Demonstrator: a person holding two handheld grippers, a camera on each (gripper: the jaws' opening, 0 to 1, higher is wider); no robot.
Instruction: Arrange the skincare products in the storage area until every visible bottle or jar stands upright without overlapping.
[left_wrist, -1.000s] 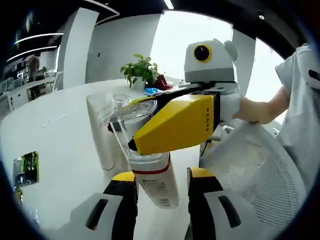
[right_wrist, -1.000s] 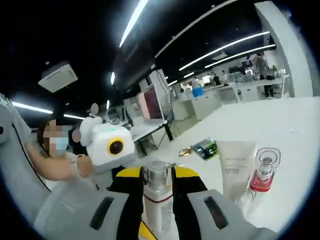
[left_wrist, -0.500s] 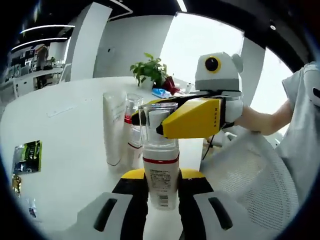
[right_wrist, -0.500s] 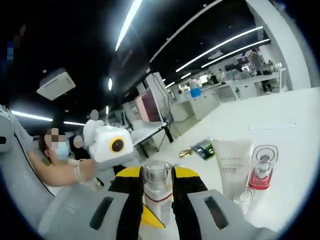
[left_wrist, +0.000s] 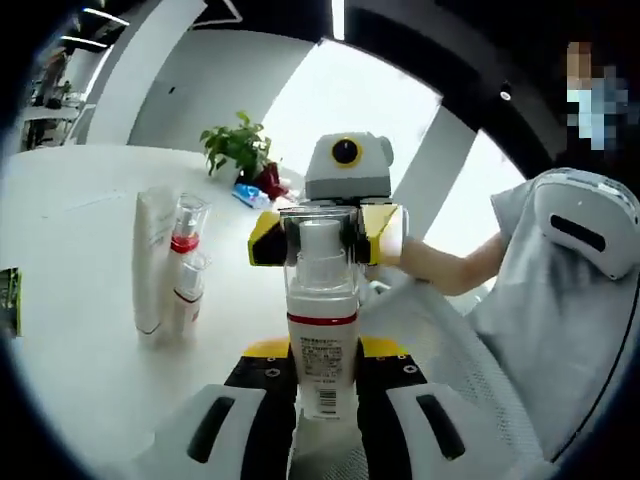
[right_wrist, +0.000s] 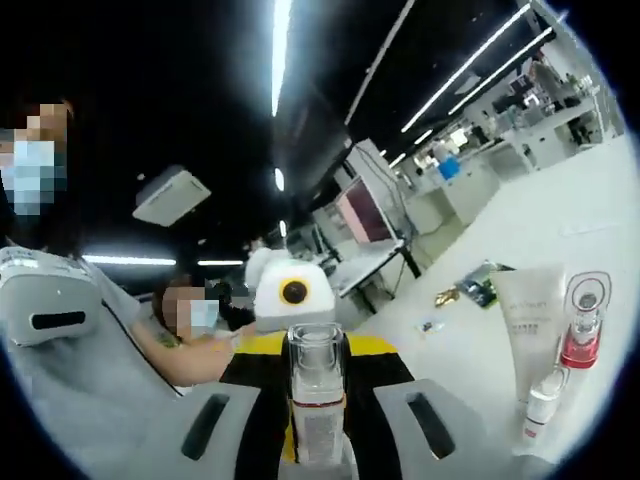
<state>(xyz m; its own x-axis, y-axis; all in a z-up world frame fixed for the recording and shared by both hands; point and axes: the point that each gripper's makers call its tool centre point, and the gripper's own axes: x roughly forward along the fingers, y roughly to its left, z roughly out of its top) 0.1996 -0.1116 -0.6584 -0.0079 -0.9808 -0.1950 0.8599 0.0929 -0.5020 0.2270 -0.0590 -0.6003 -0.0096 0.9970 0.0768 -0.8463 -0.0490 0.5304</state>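
- Currently the pump bottle (left_wrist: 321, 330) is being clamped upright by both the left hand-held gripper (left_wrist: 322, 372) and the right hand-held gripper (right_wrist: 318, 400), not yet released.
- Beside it, a white tube (left_wrist: 150, 260), a red-banded bottle (left_wrist: 184, 262) and a small bottle (right_wrist: 541, 402) are being kept upright on the worktop (left_wrist: 70, 300).

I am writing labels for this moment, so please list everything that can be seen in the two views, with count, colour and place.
pump bottle: 1, white with a red band and clear cap, upright between both claws
white tube: 1, white, standing on the table
red-collared bottle: 1, clear cap, red collar, beside the tube
small bottle: 1, white with red band, in front of those two
table: 1, white
green packet: 1, green and dark, lying on the table farther back
potted plant: 1, green, at the table's far side
left claw: 1, yellow and black, shut on the bottle's body
right claw: 1, yellow and black, shut on the bottle's upper part
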